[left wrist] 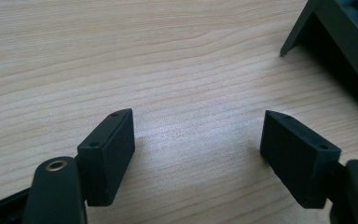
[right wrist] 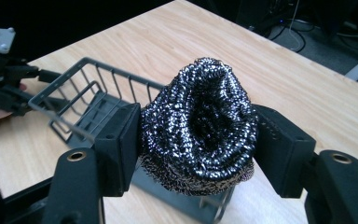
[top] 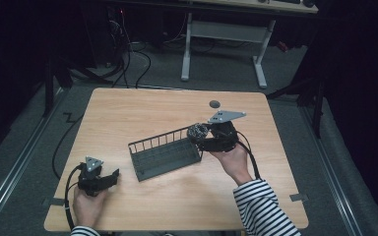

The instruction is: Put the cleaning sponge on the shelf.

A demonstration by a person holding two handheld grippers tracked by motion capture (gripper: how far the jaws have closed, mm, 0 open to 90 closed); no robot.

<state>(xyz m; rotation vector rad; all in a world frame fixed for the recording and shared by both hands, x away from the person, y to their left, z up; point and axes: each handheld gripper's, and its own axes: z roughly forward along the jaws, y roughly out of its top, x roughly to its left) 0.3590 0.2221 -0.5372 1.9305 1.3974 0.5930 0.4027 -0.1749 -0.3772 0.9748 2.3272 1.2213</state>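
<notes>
Right now: scourer clamped in right gripper, centre-right of high view, over rack end.
No writing legible anywhere. Scourer's underside hidden by jaws; its hollow faces the right gripper view camera, upward. Rack's long axis runs lower left to upper right. Left gripper, lower left, fingers apart over bare table.

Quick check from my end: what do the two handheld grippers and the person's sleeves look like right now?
Both grippers are black, with two blocky rectangular jaws on arms fixed by brass-coloured rivets. The left gripper and the right gripper each carry a grey three-cornered plate with small holes on top and trail a black cable. The sleeves are black-and-white striped, plainest on the right sleeve.
</notes>
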